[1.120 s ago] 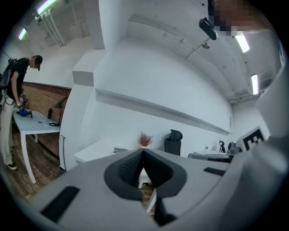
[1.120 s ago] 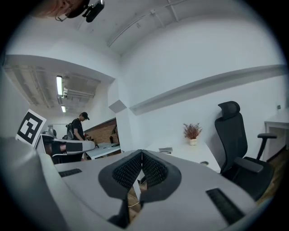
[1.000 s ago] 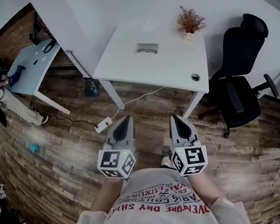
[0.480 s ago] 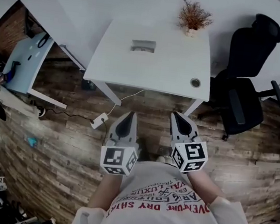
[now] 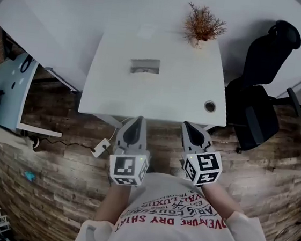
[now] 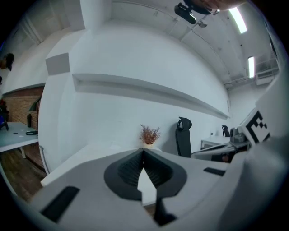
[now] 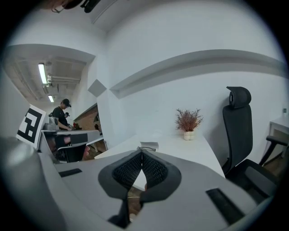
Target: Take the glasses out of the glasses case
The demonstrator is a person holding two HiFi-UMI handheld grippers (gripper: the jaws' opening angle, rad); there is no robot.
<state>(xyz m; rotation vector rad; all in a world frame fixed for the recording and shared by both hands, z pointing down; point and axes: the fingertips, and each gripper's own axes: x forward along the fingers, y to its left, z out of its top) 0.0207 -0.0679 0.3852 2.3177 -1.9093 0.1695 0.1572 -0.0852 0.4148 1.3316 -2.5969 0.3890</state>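
The glasses case (image 5: 145,66) is a small grey closed box lying in the middle of the white table (image 5: 110,96). In the right gripper view the glasses case (image 7: 149,146) shows just past the jaw tips, far off. My left gripper (image 5: 136,119) hangs at the table's near edge, jaws together and empty. My right gripper (image 5: 187,125) is beside it at the same edge, likewise shut with nothing in it. The left gripper (image 6: 143,152) and the right gripper (image 7: 142,152) both point across the table top towards the wall. The glasses themselves are not visible.
A dried plant in a small pot (image 5: 203,25) stands at the table's far right corner. A round cable hole (image 5: 210,105) is near the front right. A black office chair (image 5: 258,97) stands right of the table. A power strip and cord (image 5: 100,148) lie on the wooden floor.
The table has come much nearer in the head view. Both grippers have moved forward from over the floor to the table's near edge, still shut.
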